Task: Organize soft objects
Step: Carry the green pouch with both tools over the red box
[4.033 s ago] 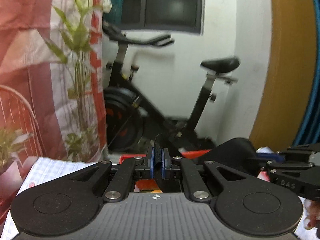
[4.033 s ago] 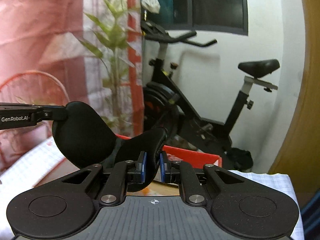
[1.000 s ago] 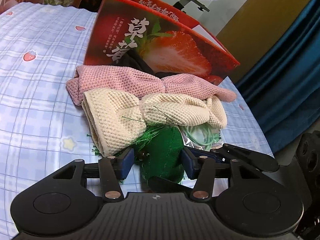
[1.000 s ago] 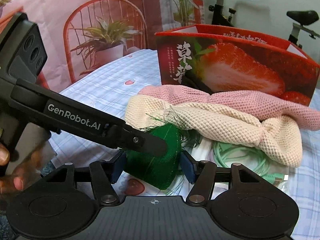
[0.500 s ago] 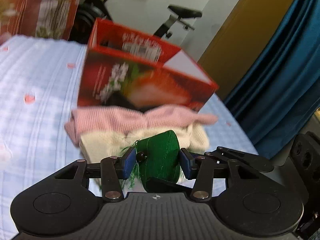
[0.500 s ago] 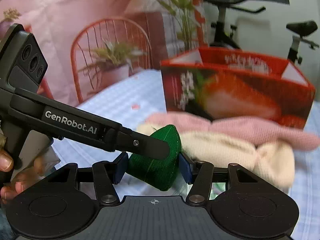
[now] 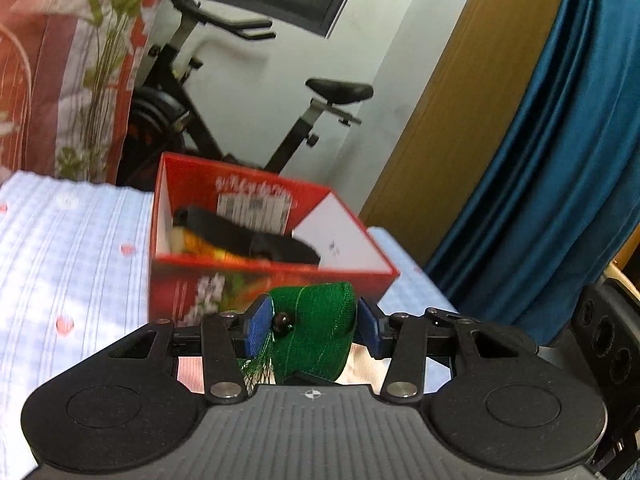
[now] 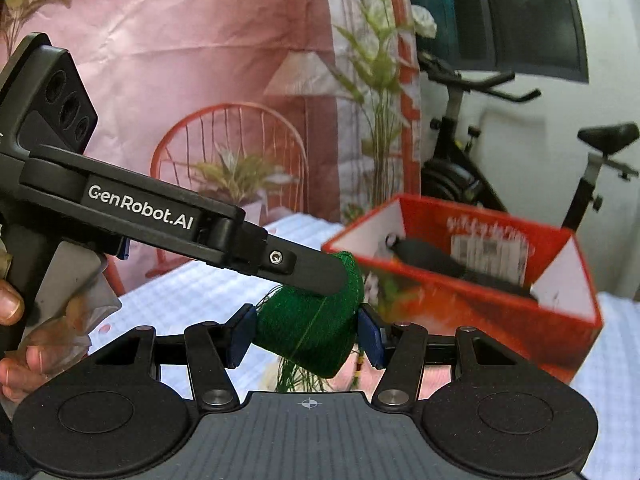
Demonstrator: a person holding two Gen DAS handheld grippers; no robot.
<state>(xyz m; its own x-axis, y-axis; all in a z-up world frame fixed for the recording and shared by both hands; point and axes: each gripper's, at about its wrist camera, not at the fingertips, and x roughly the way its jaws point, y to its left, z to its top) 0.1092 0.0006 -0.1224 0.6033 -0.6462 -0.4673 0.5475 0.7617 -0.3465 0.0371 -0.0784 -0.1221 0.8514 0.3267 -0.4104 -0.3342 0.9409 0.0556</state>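
Note:
A green cloth pouch (image 7: 316, 330) with a dark bead and green tassel threads is held between both grippers, lifted above the bed. My left gripper (image 7: 312, 326) is shut on it from its two sides. My right gripper (image 8: 306, 334) is shut on the same pouch (image 8: 308, 332); the left gripper's finger (image 8: 316, 274) presses on its top. Just beyond stands an open red strawberry-print box (image 7: 188, 288), also in the right wrist view (image 8: 480, 300), holding a black soft object (image 7: 248, 236) and something orange-yellow.
A blue-checked bedsheet (image 7: 60, 248) covers the surface. An exercise bike (image 7: 224, 92) stands behind the box. A blue curtain (image 7: 560, 160) hangs at right, a pink printed curtain (image 8: 180, 60) at left. A hand (image 8: 12, 320) grips the left gripper's handle.
Both grippers have lifted the green pouch up off the towels and cable and toward the box. The view now looks into the open box; the pink and cream towels have dropped from sight.

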